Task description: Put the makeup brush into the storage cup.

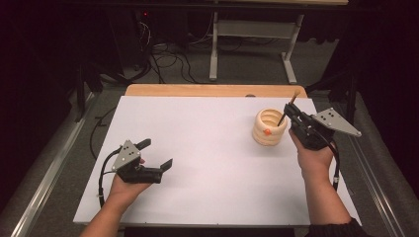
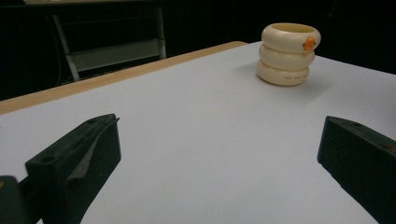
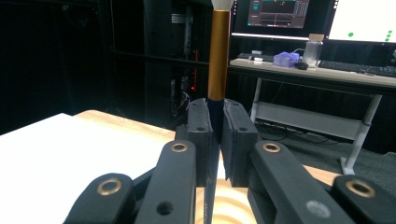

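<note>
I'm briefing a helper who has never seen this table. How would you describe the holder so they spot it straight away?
Start at the white table top and look to its far right part, just before the wooden edge strip. There stands the cream holder shaped like three stacked rings, beside the right gripper, whose jaws are shut on a thin brush. A small orange mark on its side sets it apart.

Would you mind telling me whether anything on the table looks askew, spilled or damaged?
Nothing stands out. The cream ringed holder stands upright on the white tabletop, no spill around it. The right claw pinches a brush above the holder; the left claw rests open.
</note>
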`<state>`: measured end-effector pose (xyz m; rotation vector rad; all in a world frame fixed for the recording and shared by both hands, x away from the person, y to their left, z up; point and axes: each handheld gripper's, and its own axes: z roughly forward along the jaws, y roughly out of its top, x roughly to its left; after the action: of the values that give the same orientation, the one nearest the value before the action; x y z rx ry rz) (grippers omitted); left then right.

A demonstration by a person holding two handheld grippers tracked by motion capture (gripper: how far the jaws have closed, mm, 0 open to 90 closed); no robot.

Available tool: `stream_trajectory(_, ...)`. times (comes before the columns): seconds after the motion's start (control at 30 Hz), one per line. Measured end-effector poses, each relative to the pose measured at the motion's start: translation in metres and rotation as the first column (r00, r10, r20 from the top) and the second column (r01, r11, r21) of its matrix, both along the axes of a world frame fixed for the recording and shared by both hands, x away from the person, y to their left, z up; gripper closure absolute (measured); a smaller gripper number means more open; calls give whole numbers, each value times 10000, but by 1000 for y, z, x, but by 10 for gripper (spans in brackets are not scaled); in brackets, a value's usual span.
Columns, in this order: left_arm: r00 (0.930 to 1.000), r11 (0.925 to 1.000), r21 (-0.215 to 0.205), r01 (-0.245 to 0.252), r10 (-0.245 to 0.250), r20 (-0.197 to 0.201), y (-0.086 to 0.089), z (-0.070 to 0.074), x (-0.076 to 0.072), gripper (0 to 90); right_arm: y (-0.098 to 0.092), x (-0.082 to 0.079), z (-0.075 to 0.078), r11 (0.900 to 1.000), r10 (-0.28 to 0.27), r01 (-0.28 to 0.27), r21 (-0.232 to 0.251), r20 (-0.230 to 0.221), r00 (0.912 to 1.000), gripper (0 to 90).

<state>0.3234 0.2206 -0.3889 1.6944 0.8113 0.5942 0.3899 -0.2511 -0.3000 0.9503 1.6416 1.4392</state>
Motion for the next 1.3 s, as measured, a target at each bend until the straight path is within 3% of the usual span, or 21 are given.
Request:
stream_trajectory(0.67,9999,9998,-205,-24,27,133,2,3,-3,3,8,27,-7,9995,-313,307,-121,-492,9983,853)
stream_trajectory(1.3,9998,9996,-264,21,-15,203,2,5,-4,3,17,43,-26,9976,-512,458,-510,-1094,9927,853)
